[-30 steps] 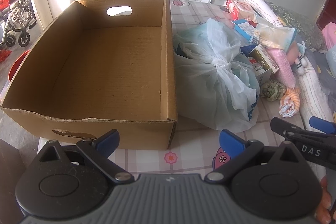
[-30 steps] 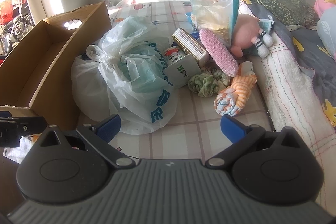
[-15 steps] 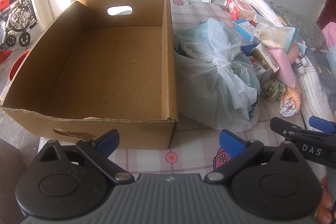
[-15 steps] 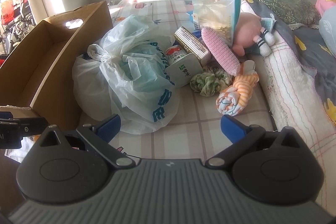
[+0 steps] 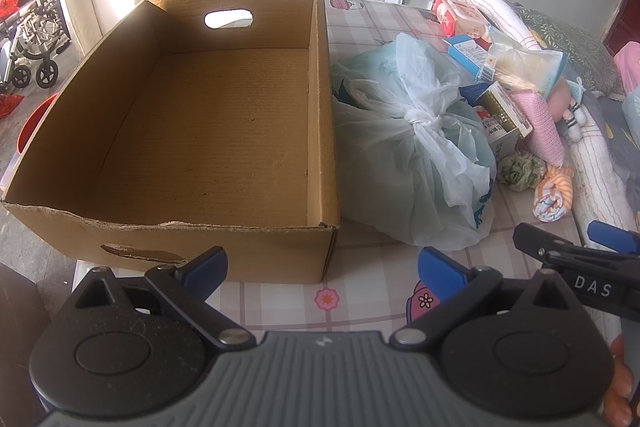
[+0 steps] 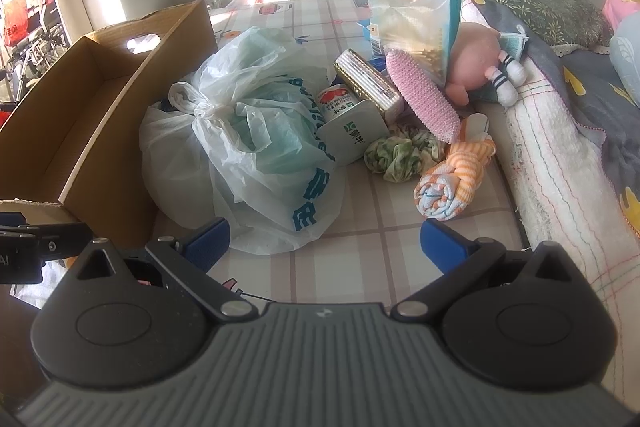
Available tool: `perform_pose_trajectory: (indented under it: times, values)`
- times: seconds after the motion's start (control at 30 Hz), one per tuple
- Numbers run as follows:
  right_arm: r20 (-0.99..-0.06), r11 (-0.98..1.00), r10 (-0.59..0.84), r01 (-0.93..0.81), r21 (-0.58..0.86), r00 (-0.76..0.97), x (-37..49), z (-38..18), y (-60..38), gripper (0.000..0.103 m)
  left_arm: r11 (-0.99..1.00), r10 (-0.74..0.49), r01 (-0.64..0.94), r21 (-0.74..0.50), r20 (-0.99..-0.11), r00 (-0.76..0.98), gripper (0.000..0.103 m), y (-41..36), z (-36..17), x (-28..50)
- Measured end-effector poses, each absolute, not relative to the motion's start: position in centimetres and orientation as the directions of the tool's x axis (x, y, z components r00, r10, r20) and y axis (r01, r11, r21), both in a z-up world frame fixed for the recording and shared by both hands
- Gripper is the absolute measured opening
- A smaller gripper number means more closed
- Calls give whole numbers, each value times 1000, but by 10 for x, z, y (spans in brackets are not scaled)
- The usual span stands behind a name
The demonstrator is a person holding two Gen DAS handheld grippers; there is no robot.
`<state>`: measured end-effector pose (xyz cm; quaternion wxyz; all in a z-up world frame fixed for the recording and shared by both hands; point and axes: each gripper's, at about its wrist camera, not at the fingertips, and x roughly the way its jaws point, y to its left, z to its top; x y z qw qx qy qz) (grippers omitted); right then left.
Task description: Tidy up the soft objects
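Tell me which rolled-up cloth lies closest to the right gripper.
The orange-striped rolled cloth, lying on the checked sheet ahead of the open right gripper. The green patterned bundle sits farther back, against the cartons.

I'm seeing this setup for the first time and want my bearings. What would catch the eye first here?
The big open cardboard box dominates the left side, with nothing inside. Right beside it lies a knotted plastic bag, and past that a heap of packets and soft things: a green cloth ball, a striped rolled towel and a pink doll. Both hand-held grippers, left and right, are open and hold nothing.
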<state>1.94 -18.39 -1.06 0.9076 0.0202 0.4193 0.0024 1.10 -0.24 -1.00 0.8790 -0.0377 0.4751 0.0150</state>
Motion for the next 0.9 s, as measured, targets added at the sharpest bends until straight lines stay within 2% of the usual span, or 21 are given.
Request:
perform_pose_trajectory:
  times: [0.9]
  values:
    - [-763,999,28,9,44,645,20,-11,-182,102,997,-6,-64,-49,-838,546,102,-1,-12,10]
